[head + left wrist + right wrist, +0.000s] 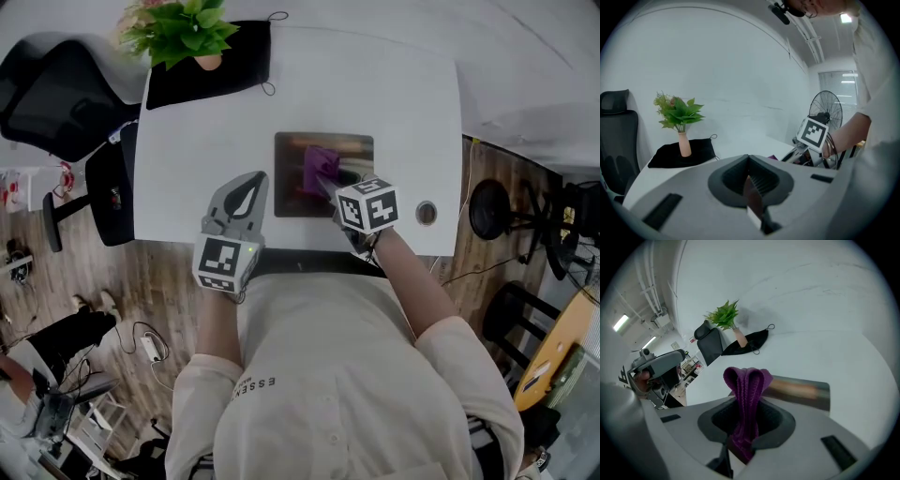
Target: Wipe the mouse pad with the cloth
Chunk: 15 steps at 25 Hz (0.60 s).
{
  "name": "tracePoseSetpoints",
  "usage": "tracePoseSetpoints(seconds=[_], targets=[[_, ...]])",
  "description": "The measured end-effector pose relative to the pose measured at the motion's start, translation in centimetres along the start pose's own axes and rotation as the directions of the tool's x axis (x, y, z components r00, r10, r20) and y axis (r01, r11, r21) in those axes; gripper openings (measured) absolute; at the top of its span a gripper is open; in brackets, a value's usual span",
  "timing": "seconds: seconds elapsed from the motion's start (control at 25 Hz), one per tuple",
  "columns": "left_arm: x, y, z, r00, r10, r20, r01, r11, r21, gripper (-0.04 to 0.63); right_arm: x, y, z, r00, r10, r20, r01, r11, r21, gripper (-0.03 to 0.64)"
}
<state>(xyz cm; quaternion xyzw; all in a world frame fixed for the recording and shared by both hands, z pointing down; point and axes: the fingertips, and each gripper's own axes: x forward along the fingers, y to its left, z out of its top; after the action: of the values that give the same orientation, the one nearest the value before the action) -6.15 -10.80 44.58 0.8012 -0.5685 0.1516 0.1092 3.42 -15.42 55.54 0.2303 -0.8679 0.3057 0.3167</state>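
Note:
The mouse pad (349, 150) is a dark, brownish rectangle in the middle of the white table (187, 187). A purple cloth (319, 167) is bunched up over the pad's centre. My right gripper (326, 184) is shut on the cloth from the near side. In the right gripper view the cloth (746, 380) rises in a fold between the jaws of the right gripper (744, 425), with the pad (801, 390) beyond it. My left gripper (249, 190) hovers at the pad's left edge. Its jaws are together with nothing in them, as the left gripper (752, 190) also shows in its own view.
A green plant in a pink vase (186, 33) stands on a black mat (239, 66) at the table's far left corner. A round cable hole (427, 213) sits near the right front edge. An office chair (56, 94) is at the left and a stool (487, 208) at the right.

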Motion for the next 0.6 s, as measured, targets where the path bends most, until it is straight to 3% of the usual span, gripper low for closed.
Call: tracePoseSetpoints(seconds=[0.28, 0.6], targets=[[-1.9, 2.7, -1.1, 1.0, 0.011, -0.013, -0.011, 1.0, -0.017, 0.002, 4.2, 5.0, -0.1, 0.996, 0.073, -0.045, -0.072, 0.997, 0.01, 0.091], [-1.8, 4.3, -1.5, 1.0, -0.013, -0.021, 0.013, 1.0, -0.017, 0.002, 7.3, 5.4, -0.6, 0.994, 0.039, -0.105, -0.037, 0.999, 0.018, 0.092]])
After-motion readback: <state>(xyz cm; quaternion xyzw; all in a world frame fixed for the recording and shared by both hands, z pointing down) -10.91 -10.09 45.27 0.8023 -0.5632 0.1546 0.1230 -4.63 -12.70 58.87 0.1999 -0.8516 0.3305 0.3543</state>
